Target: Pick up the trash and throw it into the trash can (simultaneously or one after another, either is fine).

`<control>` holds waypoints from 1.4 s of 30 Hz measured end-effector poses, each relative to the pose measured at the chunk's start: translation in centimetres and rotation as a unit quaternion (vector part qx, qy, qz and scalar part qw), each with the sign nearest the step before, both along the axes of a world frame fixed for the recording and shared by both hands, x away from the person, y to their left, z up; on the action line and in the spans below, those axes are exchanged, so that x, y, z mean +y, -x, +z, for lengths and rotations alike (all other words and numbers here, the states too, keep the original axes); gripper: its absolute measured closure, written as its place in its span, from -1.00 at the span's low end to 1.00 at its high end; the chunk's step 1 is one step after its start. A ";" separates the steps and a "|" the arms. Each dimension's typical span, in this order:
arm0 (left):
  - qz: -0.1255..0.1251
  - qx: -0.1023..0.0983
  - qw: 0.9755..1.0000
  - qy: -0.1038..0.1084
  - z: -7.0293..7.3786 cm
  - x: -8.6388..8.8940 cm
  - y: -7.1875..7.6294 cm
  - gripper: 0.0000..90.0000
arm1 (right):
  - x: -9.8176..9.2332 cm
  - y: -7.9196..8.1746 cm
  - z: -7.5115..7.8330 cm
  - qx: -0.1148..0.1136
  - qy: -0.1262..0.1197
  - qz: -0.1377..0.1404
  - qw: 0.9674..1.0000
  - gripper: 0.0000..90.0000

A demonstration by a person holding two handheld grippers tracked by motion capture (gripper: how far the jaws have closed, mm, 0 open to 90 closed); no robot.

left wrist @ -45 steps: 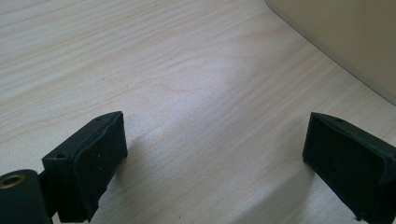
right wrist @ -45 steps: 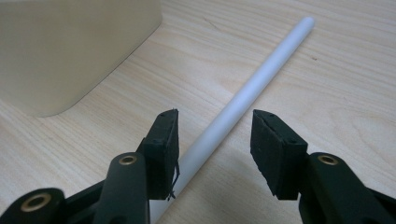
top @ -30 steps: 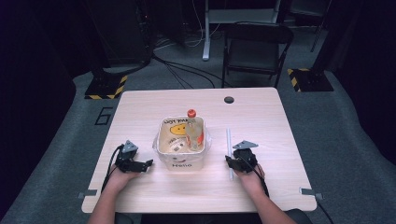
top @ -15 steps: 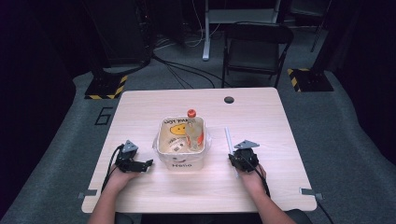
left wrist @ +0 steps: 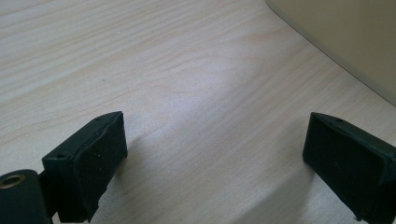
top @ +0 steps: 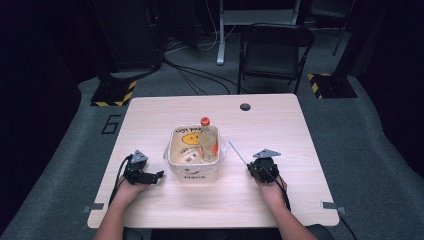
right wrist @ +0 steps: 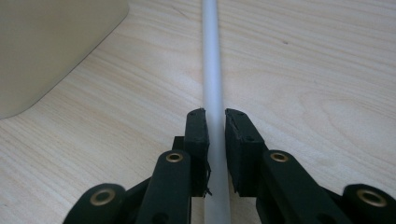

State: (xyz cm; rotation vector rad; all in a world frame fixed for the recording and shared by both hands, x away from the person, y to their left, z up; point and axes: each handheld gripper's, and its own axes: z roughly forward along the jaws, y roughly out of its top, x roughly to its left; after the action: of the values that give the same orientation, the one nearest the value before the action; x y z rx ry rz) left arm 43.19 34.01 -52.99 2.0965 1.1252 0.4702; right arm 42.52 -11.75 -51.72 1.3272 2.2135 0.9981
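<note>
So the wooden table and the white tub in its middle look the same as a second ago. Left gripper sits just left of the tub, jaws wide apart over bare wood, same as before. Right gripper, off to the tub's right, has just been closing and is now clamped on the white rod, which lies just right of the tub.
</note>
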 end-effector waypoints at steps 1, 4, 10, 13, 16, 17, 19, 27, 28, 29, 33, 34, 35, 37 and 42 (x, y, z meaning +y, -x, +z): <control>0.000 0.000 1.000 0.001 0.0 0.0 0.0 -0.87 | 0.0 0.0 0.1 0.001 -0.003 -0.002 1.000 0.75; 0.000 0.000 1.000 0.000 0.0 0.0 0.0 -0.86 | -0.3 0.0 0.3 0.002 -0.014 -0.003 1.000 0.75; 0.000 0.000 1.000 0.000 0.0 0.0 0.0 -0.87 | -0.5 0.2 1.1 -0.002 -0.029 -0.008 1.000 0.75; 0.001 -0.002 1.000 0.001 0.0 0.0 0.0 -0.86 | -0.7 0.3 1.7 -0.014 -0.025 -0.004 1.000 0.75; 0.001 0.000 1.000 0.001 0.0 0.0 0.0 -0.87 | -0.8 0.2 2.2 -0.008 -0.031 -0.001 0.999 0.76; 0.000 0.000 1.000 0.001 0.0 0.0 0.0 -0.86 | -0.8 0.3 2.3 -0.009 -0.033 0.000 0.999 0.76; 0.002 -0.002 1.000 0.002 0.0 0.0 0.0 -0.86 | -0.8 0.3 2.7 -0.012 -0.034 0.004 0.999 0.76; 0.000 0.000 1.000 0.000 0.0 0.0 0.0 -0.86 | -1.2 0.2 4.0 -0.017 -0.034 0.007 0.999 0.76; 0.000 0.000 1.000 0.000 0.0 0.0 0.0 -0.87 | -1.4 0.1 4.2 -0.017 -0.034 0.006 0.999 0.76; 0.000 0.000 1.000 0.000 0.0 0.0 0.0 -0.87 | -1.5 0.1 4.4 -0.016 -0.037 0.007 0.999 0.76; 0.001 0.000 1.000 0.001 0.0 0.0 0.0 -0.87 | -1.7 0.0 5.5 -0.016 -0.036 0.017 0.999 0.76; 0.001 0.000 1.000 0.001 0.0 0.0 0.0 -0.87 | -1.8 0.0 5.8 -0.017 -0.035 0.021 0.999 0.76; 0.000 0.000 1.000 0.001 0.0 0.0 0.0 -0.87 | -1.8 0.1 6.1 -0.019 -0.035 0.022 0.999 0.76; 0.000 0.000 1.000 0.000 0.0 0.0 0.0 -0.86 | -1.8 0.1 6.6 -0.020 -0.035 0.026 0.999 0.76; 0.000 0.000 1.000 0.000 0.0 0.0 0.0 -0.87 | -2.1 0.0 7.4 -0.023 -0.039 0.029 0.999 0.76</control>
State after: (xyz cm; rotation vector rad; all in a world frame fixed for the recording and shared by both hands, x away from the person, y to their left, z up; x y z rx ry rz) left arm 43.20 34.01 -52.99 2.0967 1.1239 0.4703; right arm 42.48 -13.83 -44.28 1.2657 2.2119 1.1343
